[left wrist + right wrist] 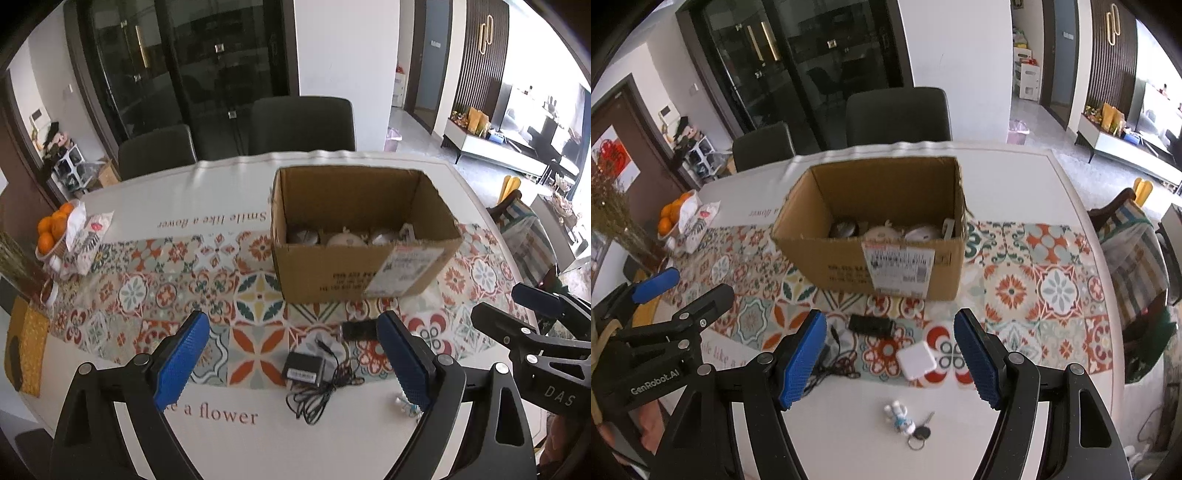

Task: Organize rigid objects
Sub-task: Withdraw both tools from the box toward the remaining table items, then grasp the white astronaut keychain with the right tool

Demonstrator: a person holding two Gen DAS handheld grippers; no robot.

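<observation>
An open cardboard box [364, 266] [886, 258] stands on the patterned tablecloth and holds several rounded items. In front of it lie a black power adapter with cable [303, 371], a small black rectangular device [356, 329] [870, 325], a white square charger [916, 360], and a keyring with a small white and blue figure [903, 421]. My left gripper [291, 363] is open above the adapter. My right gripper [890, 356] is open above the white charger. Neither holds anything.
A bowl of oranges [51, 229] and a printed bag [86, 238] sit at the table's left. A yellow item [26, 343] lies at the left edge. Two dark chairs [301, 123] stand behind the table. The right gripper shows in the left wrist view [535, 332].
</observation>
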